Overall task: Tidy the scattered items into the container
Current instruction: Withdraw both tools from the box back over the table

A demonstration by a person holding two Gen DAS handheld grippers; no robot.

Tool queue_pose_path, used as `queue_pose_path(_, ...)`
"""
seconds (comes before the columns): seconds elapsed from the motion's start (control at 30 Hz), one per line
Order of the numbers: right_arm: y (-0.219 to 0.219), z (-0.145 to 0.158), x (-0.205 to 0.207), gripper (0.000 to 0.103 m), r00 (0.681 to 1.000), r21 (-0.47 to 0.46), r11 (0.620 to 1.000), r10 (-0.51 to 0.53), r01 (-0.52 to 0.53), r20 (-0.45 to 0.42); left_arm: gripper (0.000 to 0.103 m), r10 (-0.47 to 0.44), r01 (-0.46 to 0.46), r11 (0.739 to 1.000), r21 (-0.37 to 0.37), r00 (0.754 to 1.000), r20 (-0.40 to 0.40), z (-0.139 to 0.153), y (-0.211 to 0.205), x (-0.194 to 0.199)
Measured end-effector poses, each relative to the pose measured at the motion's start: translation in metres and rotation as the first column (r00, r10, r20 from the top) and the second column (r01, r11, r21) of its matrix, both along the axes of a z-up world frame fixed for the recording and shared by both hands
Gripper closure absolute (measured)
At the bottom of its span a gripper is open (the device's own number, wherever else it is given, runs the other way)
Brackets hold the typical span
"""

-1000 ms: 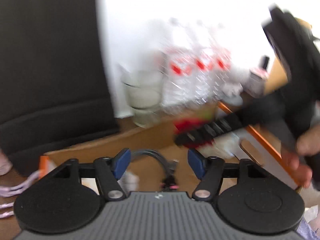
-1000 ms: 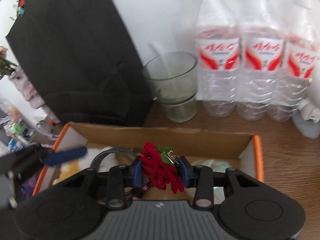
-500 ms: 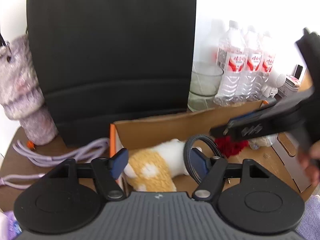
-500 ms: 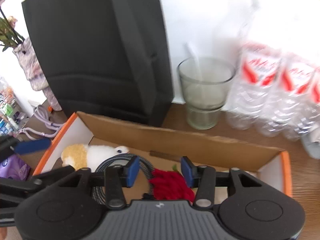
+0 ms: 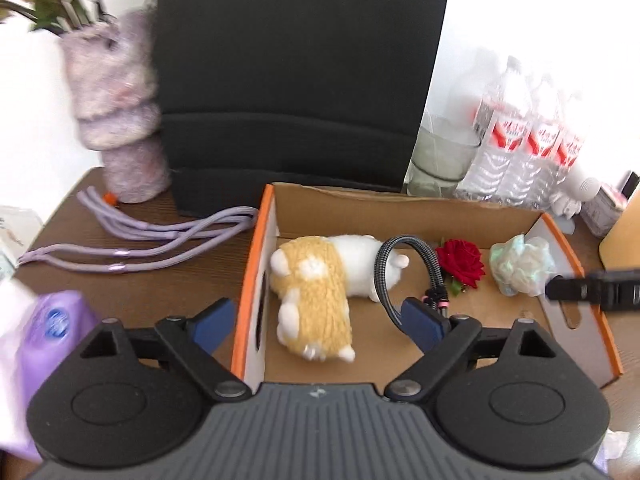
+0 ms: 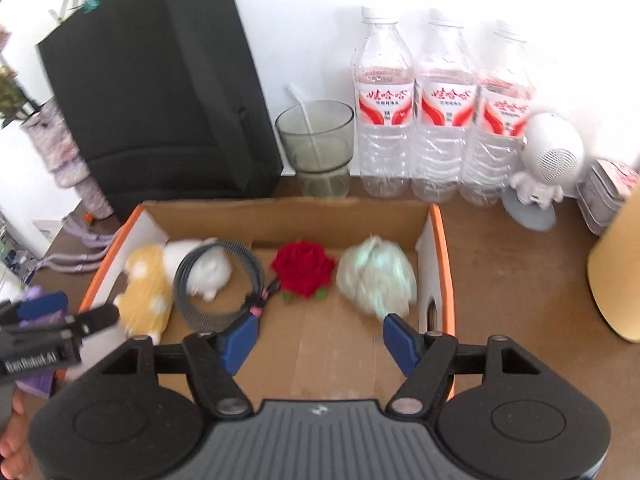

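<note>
Cardboard box on table holds plush, cable, rose, pale puff, left gripper above box's left wall, jaws opening, empty, right gripper above box floor, jaws opening, empty

box front floor: free | behind: bottles, glass

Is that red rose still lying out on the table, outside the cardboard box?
No, the red rose lies on the floor of the cardboard box, between the coiled cable and the pale crumpled bundle.
</note>
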State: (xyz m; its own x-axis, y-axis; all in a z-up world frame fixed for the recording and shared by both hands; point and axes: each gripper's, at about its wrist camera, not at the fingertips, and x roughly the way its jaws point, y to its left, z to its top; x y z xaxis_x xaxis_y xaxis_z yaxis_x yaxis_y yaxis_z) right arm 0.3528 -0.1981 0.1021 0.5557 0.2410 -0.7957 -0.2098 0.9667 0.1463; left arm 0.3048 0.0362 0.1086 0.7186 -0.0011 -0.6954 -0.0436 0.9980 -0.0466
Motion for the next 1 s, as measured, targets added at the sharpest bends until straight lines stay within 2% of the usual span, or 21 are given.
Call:
queue_pose_path(0.07, 0.000, 0.004, -0.025, 0.031, 0.998, -0.006, 1.000, -0.013, 0.014, 0.060, 0.006, 0.011, -0.012, 1.000, 0.009, 0.996, 0.094, 0.011, -0.005, -0.026)
queue_pose_path(0.13, 0.001, 0.007, -0.058, 0.030, 0.983, -0.009, 1.000, -0.023, 0.025, 0.181, 0.003, 0.015, -0.018, 1.000, 0.011, 0.967, 0.252, 0.016, -0.012, -0.061)
queue_pose_path(0.17, 0.003, 0.007, -0.080, 0.030, 0.959, -0.014, 0.999, -0.028, 0.033, 0.281, 0.000, 0.005, -0.009, 1.000, 0.010, 0.941, 0.340, 0.017, -0.016, -0.080)
queue_pose_path(0.23, 0.005, 0.005, -0.123, 0.025, 0.882, -0.021, 0.999, -0.027, 0.042, 0.471, 0.000, -0.020, 0.013, 1.000, 0.019, 0.888, 0.459, 0.014, -0.023, -0.113)
queue_pose_path(0.27, 0.006, 0.002, -0.142, 0.018, 0.842, -0.025, 0.999, -0.024, 0.044, 0.538, 0.000, -0.033, 0.022, 0.999, 0.027, 0.873, 0.486, 0.011, -0.026, -0.125)
queue_pose_path(0.33, 0.006, -0.005, -0.170, 0.016, 0.790, -0.012, 0.998, -0.038, 0.058, 0.612, 0.000, -0.045, 0.033, 0.999, 0.033, 0.857, 0.513, 0.005, -0.030, -0.145)
queue_pose_path(0.43, 0.003, -0.014, -0.195, 0.016, 0.749, 0.010, 0.997, -0.063, 0.074, 0.659, 0.000, -0.052, 0.038, 0.999, 0.036, 0.836, 0.547, -0.005, -0.030, -0.170)
queue_pose_path(0.5, 0.003, -0.018, -0.203, 0.016, 0.747, -0.004, 0.997, -0.051, 0.071, 0.663, 0.000, -0.053, 0.037, 0.999, 0.040, 0.834, 0.549, -0.006, -0.031, -0.185)
queue_pose_path(0.57, 0.001, -0.021, -0.210, 0.016, 0.767, 0.001, 0.997, -0.057, 0.073, 0.639, 0.000, -0.042, 0.029, 0.999, 0.032, 0.846, 0.532, -0.007, -0.031, -0.196)
queue_pose_path(0.7, -0.010, -0.024, -0.242, 0.013, 0.800, 0.053, 0.996, -0.091, 0.075, 0.593, 0.000, -0.021, 0.013, 1.000, 0.020, 0.877, 0.479, -0.011, -0.030, -0.224)
queue_pose_path(0.87, -0.024, -0.040, -0.290, 0.012, 0.856, 0.056, 0.996, -0.093, 0.074, 0.508, 0.000, -0.054, 0.038, 0.998, 0.049, 0.924, 0.379, -0.026, -0.041, -0.270)
queue_pose_path(1.0, -0.032, -0.051, -0.333, 0.011, 0.881, 0.031, 0.998, -0.056, 0.047, 0.469, 0.000, -0.099, 0.081, 0.995, 0.066, 0.928, 0.359, -0.040, -0.053, -0.319)
